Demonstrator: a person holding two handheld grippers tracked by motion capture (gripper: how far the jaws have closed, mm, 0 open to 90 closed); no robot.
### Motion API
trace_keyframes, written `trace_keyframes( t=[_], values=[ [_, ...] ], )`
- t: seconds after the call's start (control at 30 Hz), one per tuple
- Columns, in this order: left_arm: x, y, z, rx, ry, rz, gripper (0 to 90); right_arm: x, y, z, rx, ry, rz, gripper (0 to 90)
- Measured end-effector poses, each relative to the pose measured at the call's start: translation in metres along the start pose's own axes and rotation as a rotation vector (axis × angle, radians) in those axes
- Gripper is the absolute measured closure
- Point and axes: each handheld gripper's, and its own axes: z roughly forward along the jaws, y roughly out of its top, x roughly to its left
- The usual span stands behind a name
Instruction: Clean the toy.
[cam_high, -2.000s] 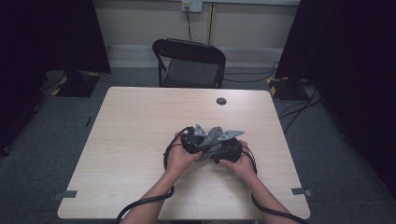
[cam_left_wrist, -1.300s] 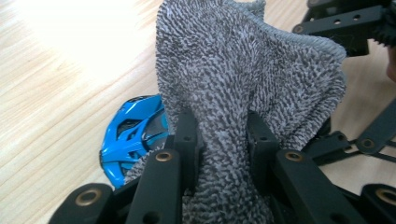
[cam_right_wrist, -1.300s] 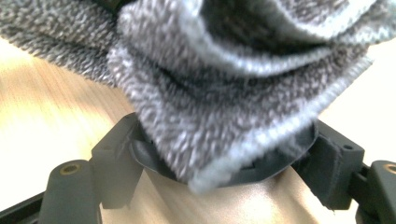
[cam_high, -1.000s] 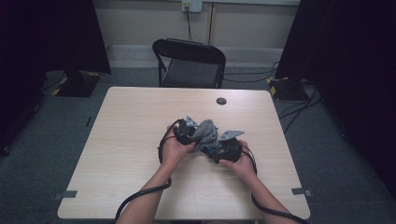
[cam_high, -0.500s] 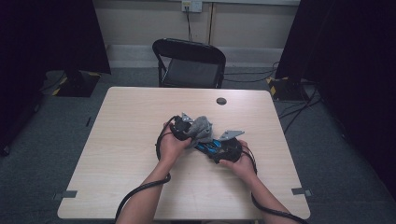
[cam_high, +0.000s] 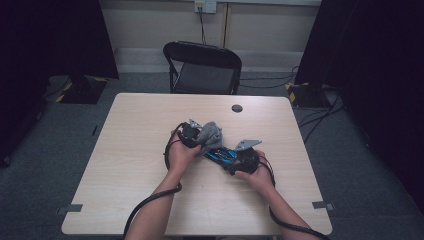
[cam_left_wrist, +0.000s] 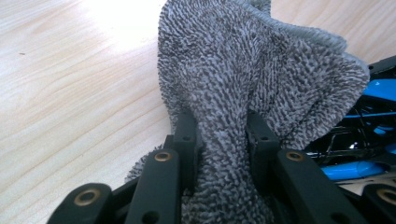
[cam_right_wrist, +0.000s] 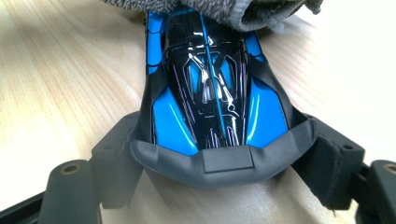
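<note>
A blue and black toy car (cam_right_wrist: 212, 88) lies on the wooden table (cam_high: 135, 125), its rear end clamped in my right gripper (cam_right_wrist: 217, 158). A grey terry cloth (cam_left_wrist: 252, 88) is pinched between the black jaws of my left gripper (cam_left_wrist: 223, 140). The cloth (cam_high: 210, 135) drapes over the far end of the car (cam_high: 221, 154) in the high view, and its edge (cam_right_wrist: 224, 11) covers the car's nose in the right gripper view. Left gripper (cam_high: 192, 135) and right gripper (cam_high: 240, 159) sit close together at the table's middle.
A small dark round disc (cam_high: 237, 108) lies near the table's far edge. A black folding chair (cam_high: 202, 67) stands behind the table. Cables trail from both grippers off the near edge.
My left gripper has carried the cloth up and to the left along the car, uncovering more of its blue body. The right gripper has stayed put with the car.
</note>
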Motion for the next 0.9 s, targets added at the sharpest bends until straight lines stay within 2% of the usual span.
trace_keyframes(
  t=[0.17, 0.3, 0.67, 0.9],
  values=[
    [0.004, -0.003, 0.001, -0.013, 0.003, -0.028, 71.0, 0.000, 0.000, 0.000, 0.000, 0.000, 0.000, 23.7],
    [0.008, -0.005, 0.000, -0.010, 0.023, -0.027, 71.0, 0.000, 0.000, 0.000, 0.000, 0.000, 0.000, 23.8],
    [0.015, -0.007, 0.002, -0.010, 0.033, -0.051, 71.0, 0.000, 0.000, 0.000, 0.000, 0.000, -0.001, 23.8],
    [0.019, -0.007, 0.002, 0.000, 0.035, -0.040, 71.0, 0.000, 0.000, 0.000, 0.000, 0.000, -0.001, 23.8]
  ],
)
